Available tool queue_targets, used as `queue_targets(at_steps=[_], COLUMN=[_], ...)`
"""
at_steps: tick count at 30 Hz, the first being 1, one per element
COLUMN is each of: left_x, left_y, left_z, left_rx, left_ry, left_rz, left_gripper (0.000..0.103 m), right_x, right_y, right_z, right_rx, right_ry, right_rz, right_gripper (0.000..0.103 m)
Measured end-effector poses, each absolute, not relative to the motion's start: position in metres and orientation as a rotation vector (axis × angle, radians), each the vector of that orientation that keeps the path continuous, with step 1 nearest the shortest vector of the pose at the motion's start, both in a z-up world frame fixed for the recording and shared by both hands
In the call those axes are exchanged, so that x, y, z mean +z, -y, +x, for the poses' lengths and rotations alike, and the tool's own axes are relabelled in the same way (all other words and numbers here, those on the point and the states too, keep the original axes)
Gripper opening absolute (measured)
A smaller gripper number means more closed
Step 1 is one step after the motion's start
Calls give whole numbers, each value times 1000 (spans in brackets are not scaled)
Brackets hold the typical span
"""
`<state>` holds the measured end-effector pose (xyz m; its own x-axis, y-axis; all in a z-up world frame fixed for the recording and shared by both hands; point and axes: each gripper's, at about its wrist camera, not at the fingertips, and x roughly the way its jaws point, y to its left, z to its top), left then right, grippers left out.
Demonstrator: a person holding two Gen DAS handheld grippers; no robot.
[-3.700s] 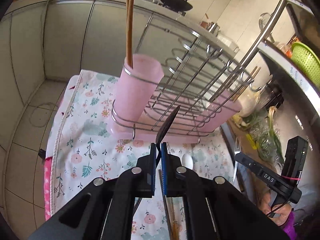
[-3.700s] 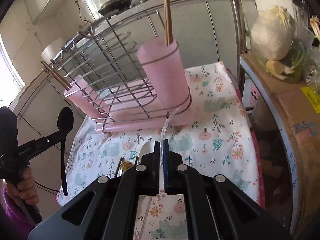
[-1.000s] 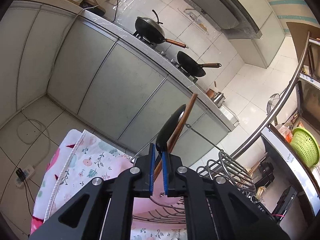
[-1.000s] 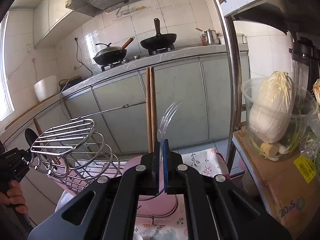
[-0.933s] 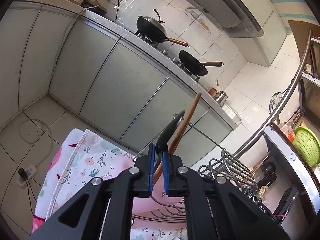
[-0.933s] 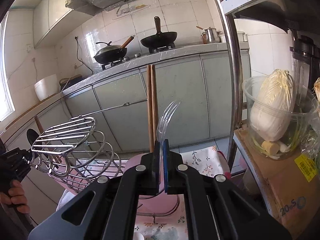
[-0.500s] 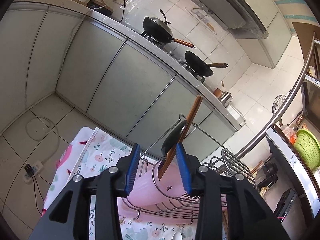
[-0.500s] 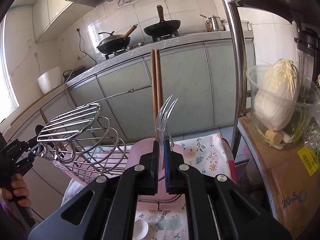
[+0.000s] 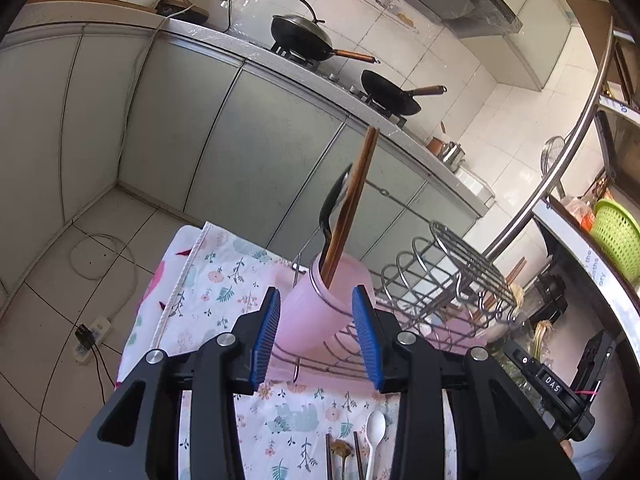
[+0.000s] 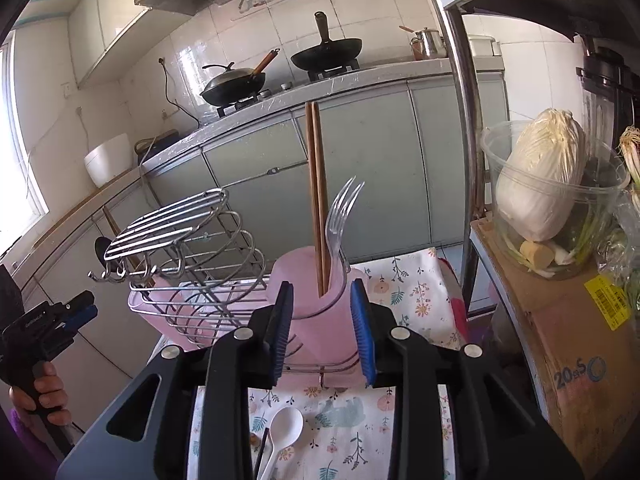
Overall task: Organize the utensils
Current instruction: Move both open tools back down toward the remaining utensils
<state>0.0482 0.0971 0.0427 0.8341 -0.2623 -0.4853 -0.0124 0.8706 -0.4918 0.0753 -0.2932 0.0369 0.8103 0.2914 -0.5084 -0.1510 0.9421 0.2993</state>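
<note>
the left gripper [image 9: 316, 336] has its fingers [image 9: 266, 334] apart and they hold nothing; the pink cup [image 9: 328, 308] shows in the gap, beyond the tips, not touched. the right gripper [image 10: 322, 330] is opening now, its fingers [image 10: 362, 332] also grip nothing, and the same cup [image 10: 308, 300] is seen between them, further away.

the cup stands in a wire ring at one end of the dish rack [image 9: 448, 276], which sits on a table with a flowered cloth [image 9: 216, 284]. in the cup are a pair of brown chopsticks [image 9: 352, 204], a black spoon [image 9: 334, 204] leaning beside them, and a clear fork [image 10: 340, 220] with its prongs up. the chopsticks rise well above the rim and stand between the camera and the cabinets behind.

on the cloth near the grippers lie a white spoon [image 10: 282, 428] and some more utensils [image 9: 340, 450], partly hidden by the gripper bodies. another pair of chopsticks [image 9: 514, 272] sticks out at the far end of the rack.

around: two black pans [image 9: 304, 36] on the stove, a white pot [image 10: 108, 158] on the counter, a cabbage [image 10: 540, 176] in a clear bowl on a cardboard box [image 10: 568, 344], a green basket [image 9: 618, 232] on a shelf, a power strip [image 9: 90, 340] on the floor. a steel pole [image 10: 460, 120] rises at the side of the table. a hand [image 10: 38, 392] holds the left gripper at the edge of the right view.
</note>
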Motion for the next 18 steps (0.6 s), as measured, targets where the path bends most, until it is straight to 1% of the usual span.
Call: queue_targets(at_steps=[11,15,18], left_x=[-6,-30,-48], left_y=[-57,-37,-20], left_z=[34,39,45], left_rx=[-228,-268,-280], left_ry=[-821,-945,-1042], left_rz=[-417,-399,-380], left_gripper=[36,34,28], right_x=[-9,-28,-39], right_y=[282,282,283], right_z=[47,42,41], right_rx=[258,264,271], right_ry=[-736,-796,-835], right_rz=[240,258,276], right_gripper=[30,30,30])
